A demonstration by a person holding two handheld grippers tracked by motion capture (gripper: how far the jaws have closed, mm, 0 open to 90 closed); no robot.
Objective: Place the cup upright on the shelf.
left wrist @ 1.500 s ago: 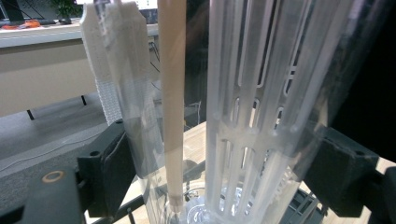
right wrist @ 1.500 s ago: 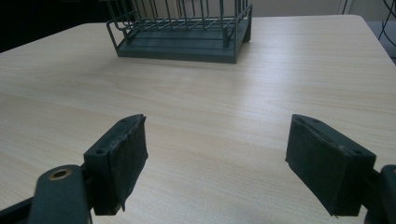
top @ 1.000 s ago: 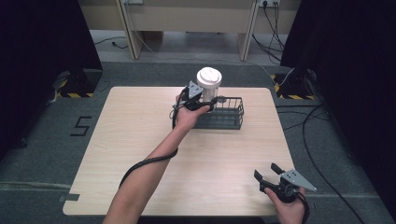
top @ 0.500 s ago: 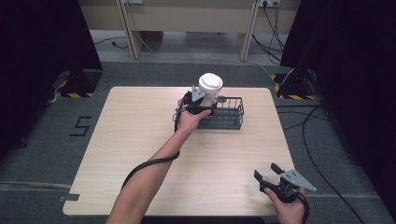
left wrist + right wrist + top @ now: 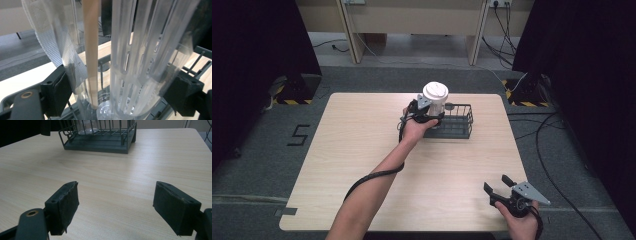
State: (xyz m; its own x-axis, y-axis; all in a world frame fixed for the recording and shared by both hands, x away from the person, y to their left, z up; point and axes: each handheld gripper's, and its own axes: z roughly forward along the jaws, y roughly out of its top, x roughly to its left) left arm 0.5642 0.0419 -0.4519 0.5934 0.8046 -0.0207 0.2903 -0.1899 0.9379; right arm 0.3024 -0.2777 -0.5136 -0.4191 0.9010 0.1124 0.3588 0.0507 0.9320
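Seemingly midway: the left gripper [image 5: 428,111], jaws clamped on a clear white-lidded bottle [image 5: 435,98], holds it at the basket's [image 5: 462,126] 9 o'clock end, apparently not yet released. At the table's [image 5: 362,150] 5 o'clock, right gripper [image 5: 498,186] idles, jaws apart.

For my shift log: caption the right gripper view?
Open right gripper hovering over the wooden table, facing the dark wire basket.

Pale wood surface [image 5: 362,150] across the middle of the high view, on grey carpeted floor [image 5: 262,165]. Black curtains [image 5: 252,45] at upper left and upper right. Hazard-striped bases [image 5: 287,95] near both far corners. Cables [image 5: 552,130] trailing at right. White "5" mark [image 5: 297,135] at left.
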